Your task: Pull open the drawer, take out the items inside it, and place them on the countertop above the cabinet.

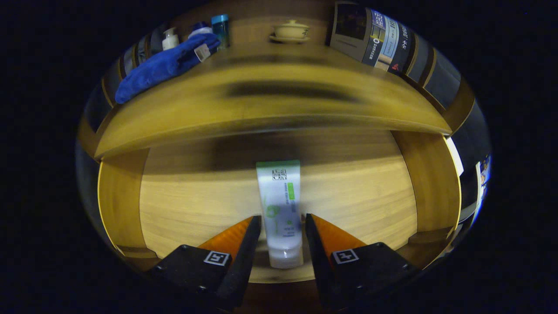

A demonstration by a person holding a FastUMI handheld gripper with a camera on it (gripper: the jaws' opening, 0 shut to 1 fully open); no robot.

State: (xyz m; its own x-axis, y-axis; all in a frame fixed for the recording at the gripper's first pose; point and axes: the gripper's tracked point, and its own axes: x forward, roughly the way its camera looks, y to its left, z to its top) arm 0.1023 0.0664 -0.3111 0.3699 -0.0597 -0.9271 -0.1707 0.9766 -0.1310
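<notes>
We look onto a warm wooden cabinet whose top, the desk (279,109), curves across the upper part of the gripper view, its grain smeared by motion blur. On its far left side lies a blue cloth (168,65) with a small tag, and just behind it stand a white pump bottle (170,39) and a teal-capped container (220,27). Farther back, near the middle, sits a pale lidded cup on a saucer (290,31), and to its right the booth's wall carries printed panels (375,39). Below the desk the drawer (196,205) is pulled open, its wooden floor and side walls lit yellow. A white tube with green print (281,209) lies flat on the drawer floor, cap end nearest us. Our gripper (283,226) is spread, one finger on each side of the tube's lower half; we cannot tell whether either finger touches it.
</notes>
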